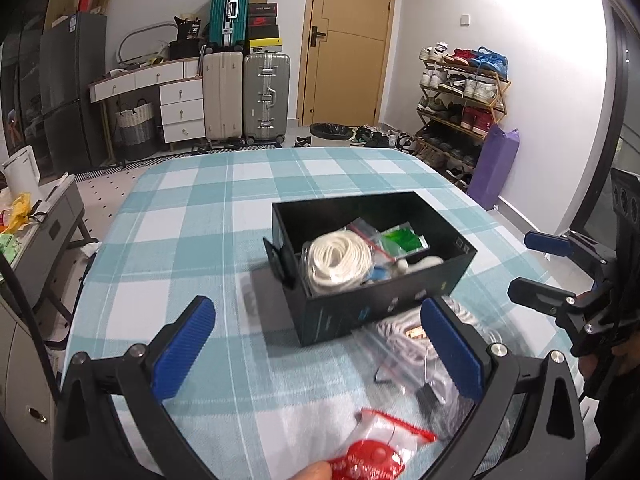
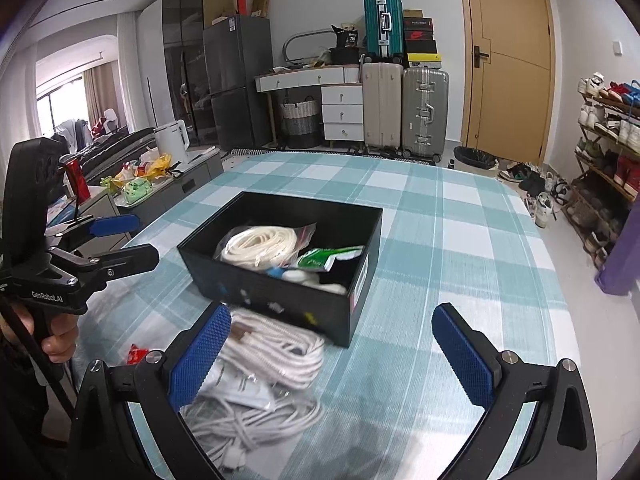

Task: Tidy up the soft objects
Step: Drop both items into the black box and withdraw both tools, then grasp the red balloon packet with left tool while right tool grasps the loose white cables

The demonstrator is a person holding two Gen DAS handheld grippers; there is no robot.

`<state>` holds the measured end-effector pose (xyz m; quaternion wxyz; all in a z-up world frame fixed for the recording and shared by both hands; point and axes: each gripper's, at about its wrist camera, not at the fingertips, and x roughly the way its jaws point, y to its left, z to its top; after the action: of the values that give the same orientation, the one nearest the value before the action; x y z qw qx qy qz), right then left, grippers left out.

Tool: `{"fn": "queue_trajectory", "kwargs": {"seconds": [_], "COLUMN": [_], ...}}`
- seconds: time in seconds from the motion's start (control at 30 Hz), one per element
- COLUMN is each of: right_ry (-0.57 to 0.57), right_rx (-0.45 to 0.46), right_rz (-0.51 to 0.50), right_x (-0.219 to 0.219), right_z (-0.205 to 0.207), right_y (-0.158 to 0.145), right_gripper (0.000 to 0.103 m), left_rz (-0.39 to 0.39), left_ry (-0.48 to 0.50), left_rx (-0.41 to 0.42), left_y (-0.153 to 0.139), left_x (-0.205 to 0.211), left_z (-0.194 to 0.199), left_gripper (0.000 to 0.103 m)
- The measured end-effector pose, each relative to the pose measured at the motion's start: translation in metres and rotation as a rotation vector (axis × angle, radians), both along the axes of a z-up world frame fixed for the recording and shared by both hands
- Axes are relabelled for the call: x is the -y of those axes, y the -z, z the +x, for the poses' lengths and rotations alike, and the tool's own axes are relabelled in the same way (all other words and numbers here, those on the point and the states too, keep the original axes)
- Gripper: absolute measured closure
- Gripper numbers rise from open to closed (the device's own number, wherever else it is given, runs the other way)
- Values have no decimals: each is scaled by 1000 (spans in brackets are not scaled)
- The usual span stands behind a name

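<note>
tablecloth (image 1: 240, 240) woven cloth, matt, teal and white check, fine ribbed weave; black box (image 1: 360, 316) stiff card by the look, smooth, slight sheen on walls; rope coil in box (image 1: 340, 260) white braided cord, matt, inside clear glossy plastic bag; green packet (image 1: 402, 240) shiny plastic film; loose rope bundle (image 2: 280, 356) white twisted cord, rough texture, beside clear crinkly plastic bag (image 1: 404, 356); red packet (image 1: 376, 456) glossy plastic; left gripper (image 1: 316, 348) black matt plastic frame, blue knurled rubbery pads, silver metal screws; right gripper (image 2: 332, 356) same finish
</note>
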<state>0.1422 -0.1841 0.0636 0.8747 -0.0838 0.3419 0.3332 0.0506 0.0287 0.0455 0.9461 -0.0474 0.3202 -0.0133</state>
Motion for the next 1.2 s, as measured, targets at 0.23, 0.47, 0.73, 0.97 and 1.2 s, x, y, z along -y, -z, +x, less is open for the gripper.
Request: {"fn": "queue_trajectory", "kwargs": {"seconds": [0.23,0.47,0.73,0.97,1.2], "right_ry": [10,18,30,19,-32], "right_rx": [-19,-54,-96,-131,-155], "right_rz": [-8,-14,-18,-17,-42], "right_x": [3,6,6,-1,-20], "right_z": [-23,-42,-53,-62,-70], "right_y": [5,15,24,34,44], "right_gripper": [1,1,1,1,1], "left_rz": [21,37,45,27,7], "left_ry": [18,34,44,59,61], "left_rx": [-7,-10,-10,-43,-68], "left_y": [9,18,28,37,43], "left_x": [7,14,16,15,12], "left_z": [-16,-27,-35,-37,-36], "left_gripper": [0,0,0,0,0]}}
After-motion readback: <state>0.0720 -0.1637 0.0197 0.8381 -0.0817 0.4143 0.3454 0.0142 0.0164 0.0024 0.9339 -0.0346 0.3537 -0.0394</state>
